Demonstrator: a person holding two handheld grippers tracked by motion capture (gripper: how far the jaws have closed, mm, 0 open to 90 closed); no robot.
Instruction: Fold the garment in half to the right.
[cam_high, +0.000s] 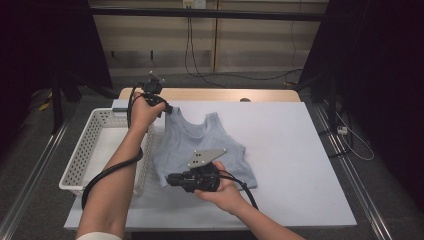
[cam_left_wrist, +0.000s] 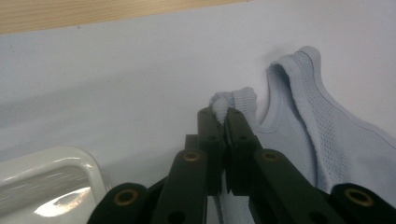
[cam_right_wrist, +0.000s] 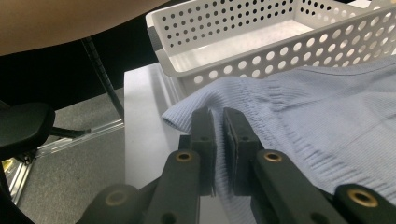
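The light blue knit tank top (cam_high: 202, 147) lies flat on the white table (cam_high: 290, 150), just beside the white basket with holes (cam_high: 87, 150). The left gripper (cam_high: 159, 102) is at the top's far corner, next to the basket's far end. Its jaws are pinched tight on a shoulder strap (cam_left_wrist: 231, 102). The right gripper (cam_high: 172, 179) is at the top's near corner. Its jaws are close together on the bottom hem (cam_right_wrist: 187, 109), with the cloth between them.

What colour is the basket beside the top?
White, with round holes in its walls; the basket shows best in the right gripper view.
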